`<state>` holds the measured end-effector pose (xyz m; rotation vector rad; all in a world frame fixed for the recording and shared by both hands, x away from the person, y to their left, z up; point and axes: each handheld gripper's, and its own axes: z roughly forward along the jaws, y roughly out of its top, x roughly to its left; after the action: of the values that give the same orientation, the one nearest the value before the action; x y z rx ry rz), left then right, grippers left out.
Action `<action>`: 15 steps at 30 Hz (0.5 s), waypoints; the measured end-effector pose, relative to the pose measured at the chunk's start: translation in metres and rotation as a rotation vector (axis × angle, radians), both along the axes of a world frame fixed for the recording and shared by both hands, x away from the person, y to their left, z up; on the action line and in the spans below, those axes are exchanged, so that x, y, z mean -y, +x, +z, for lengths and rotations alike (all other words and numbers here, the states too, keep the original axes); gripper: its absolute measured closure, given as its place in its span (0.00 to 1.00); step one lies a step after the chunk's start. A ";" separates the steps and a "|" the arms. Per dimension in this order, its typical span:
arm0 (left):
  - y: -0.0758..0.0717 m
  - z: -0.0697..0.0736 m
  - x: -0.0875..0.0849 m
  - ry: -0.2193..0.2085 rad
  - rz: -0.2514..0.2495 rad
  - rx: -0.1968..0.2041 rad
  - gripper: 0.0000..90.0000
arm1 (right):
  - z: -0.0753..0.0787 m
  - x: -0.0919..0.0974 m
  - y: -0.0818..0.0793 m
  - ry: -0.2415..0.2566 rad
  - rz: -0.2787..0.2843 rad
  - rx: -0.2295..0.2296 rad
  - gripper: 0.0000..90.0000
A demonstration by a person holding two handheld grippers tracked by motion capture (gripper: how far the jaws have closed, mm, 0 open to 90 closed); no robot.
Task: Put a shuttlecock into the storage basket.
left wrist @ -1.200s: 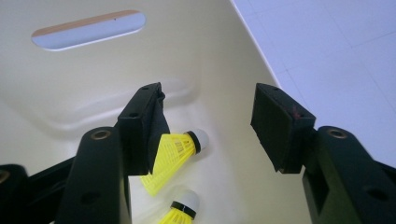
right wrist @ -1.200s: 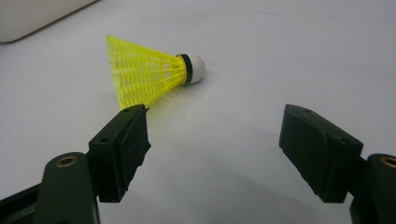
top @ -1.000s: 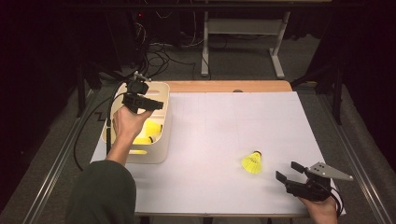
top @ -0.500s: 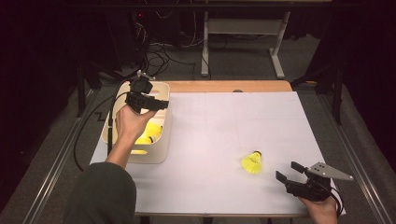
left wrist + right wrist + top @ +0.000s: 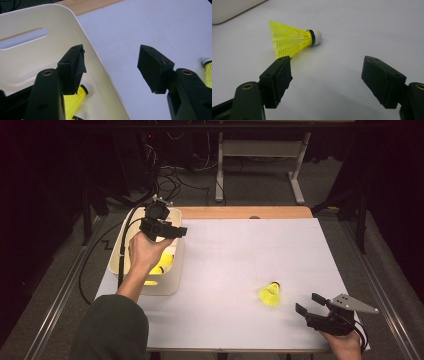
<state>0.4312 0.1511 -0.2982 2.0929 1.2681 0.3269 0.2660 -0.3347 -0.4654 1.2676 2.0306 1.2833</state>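
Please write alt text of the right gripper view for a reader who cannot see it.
A yellow plastic shuttlecock with a white cork tip lies on its side on the white table surface, just beyond the open black jaws of the right gripper, which hold nothing. A corner of a cream plastic bin shows at the top left.

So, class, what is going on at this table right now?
A person is sorting yellow shuttlecocks into a cream bin. The left gripper is above the bin's rim with its fingers apart and nothing between them; its jaws have just been opening, and shuttlecocks in the bin lie below it. The right gripper rests near the table's front edge, open, facing one last shuttlecock lying on its side on the white table.
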 end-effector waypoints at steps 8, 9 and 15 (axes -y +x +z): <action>-0.001 0.000 0.009 0.001 -0.023 0.004 0.44 | 0.000 0.000 0.000 0.000 0.001 0.000 0.27; -0.001 0.000 0.010 0.004 -0.026 0.002 0.44 | 0.000 0.000 0.000 0.000 0.002 0.000 0.27; -0.002 -0.002 0.016 0.001 -0.036 0.002 0.44 | 0.000 0.000 0.000 0.000 0.002 0.000 0.27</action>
<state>0.4291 0.1348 -0.3005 2.1131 1.2274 0.3141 0.2661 -0.3346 -0.4654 1.2656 2.0319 1.2850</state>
